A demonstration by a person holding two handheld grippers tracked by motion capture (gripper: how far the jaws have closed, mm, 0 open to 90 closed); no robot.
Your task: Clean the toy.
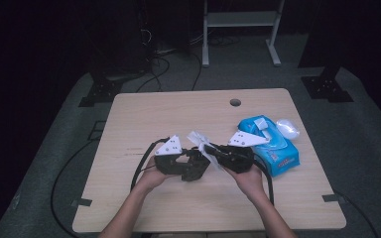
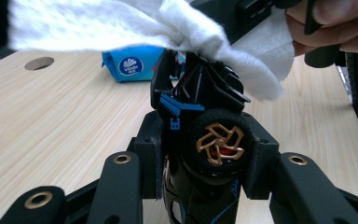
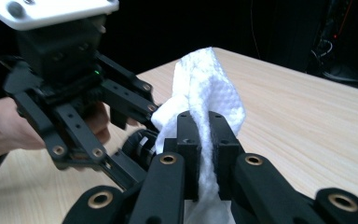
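My left gripper [image 2: 200, 172] clamps a black toy car with blue trim and a gold-spoked wheel [image 2: 209, 140] above the worktop's [image 1: 144, 119] middle. My right gripper [image 3: 204, 154] pinches a white textured wet wipe [image 3: 209, 88], draped against the car. A blue wipes pack [image 1: 273, 144] lies near the right edge.

White wipe [image 3: 209, 88]; black toy car [image 2: 205, 140], gold wheel; blue pack [image 1: 273, 141].

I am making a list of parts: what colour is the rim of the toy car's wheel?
Orange-gold, the rim on a black toy car, clearest in the left gripper view.
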